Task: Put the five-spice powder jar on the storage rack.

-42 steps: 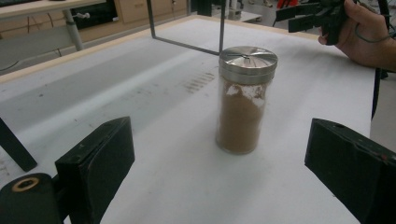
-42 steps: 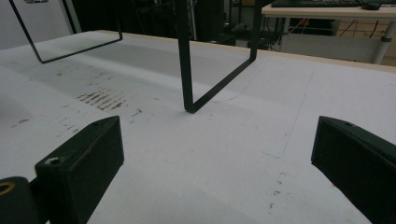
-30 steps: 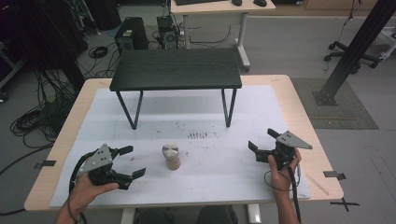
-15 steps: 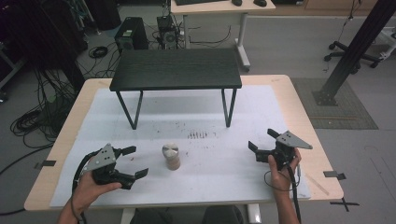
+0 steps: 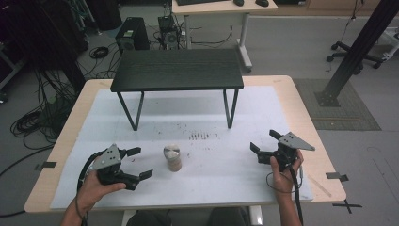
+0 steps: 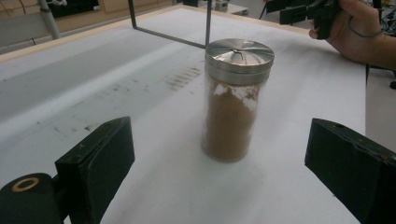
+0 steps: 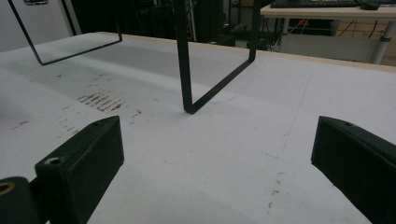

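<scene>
Two grippers are in my hands, one at each side of the white mat (image 5: 197, 117) that covers the table (image 5: 70, 136). My left gripper (image 5: 139, 163) hovers near the front left of the mat with its jaws spread wide and nothing between them. They point at the spice jar (image 5: 172, 157), which stands upright just beside them near the middle of the mat's front half. In the left gripper view the jar (image 6: 236, 100) sits ahead of the two black jaws and a little apart from them, touched by neither; it is clear glass, mostly full of brown powder, with a silver metal lid on top.

My right gripper (image 5: 264, 141) is held near the front right of the mat, well apart from the jar, its jaws likewise wide open and holding nothing. They face toward the black stand (image 5: 178, 69) at the back of the mat. In the right gripper view one thin black leg of that stand (image 7: 184, 60) comes down onto the mat ahead of the jaws, with dark scuff marks (image 7: 100, 100) off to its left.
</scene>
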`<action>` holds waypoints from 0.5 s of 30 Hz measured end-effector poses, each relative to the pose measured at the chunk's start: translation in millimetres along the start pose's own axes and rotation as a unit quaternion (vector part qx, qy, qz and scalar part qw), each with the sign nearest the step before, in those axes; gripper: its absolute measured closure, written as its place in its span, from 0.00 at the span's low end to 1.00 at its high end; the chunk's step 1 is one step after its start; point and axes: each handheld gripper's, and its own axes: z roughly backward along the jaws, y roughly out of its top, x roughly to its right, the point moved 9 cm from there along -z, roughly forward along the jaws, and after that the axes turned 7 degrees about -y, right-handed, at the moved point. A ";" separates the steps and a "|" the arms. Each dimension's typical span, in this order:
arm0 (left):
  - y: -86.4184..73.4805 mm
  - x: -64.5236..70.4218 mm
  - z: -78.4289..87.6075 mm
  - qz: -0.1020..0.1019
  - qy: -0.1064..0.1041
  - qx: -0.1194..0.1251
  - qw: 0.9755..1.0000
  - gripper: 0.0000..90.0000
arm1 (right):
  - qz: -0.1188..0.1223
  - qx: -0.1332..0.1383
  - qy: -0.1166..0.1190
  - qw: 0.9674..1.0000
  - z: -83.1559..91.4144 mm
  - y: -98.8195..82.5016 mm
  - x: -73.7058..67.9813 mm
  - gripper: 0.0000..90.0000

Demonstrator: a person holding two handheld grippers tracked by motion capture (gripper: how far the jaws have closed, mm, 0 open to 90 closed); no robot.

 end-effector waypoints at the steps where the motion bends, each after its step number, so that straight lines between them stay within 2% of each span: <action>1: -0.2 -0.1 -0.9 0.000 0.000 0.000 1.000 0.10 | 0.000 0.000 0.000 1.000 0.1 0.1 0.2 0.03; 15: -1.0 -1.1 -10.9 0.002 -0.013 -0.002 1.000 0.10 | 0.001 0.000 0.000 1.000 0.1 0.2 -0.4 0.03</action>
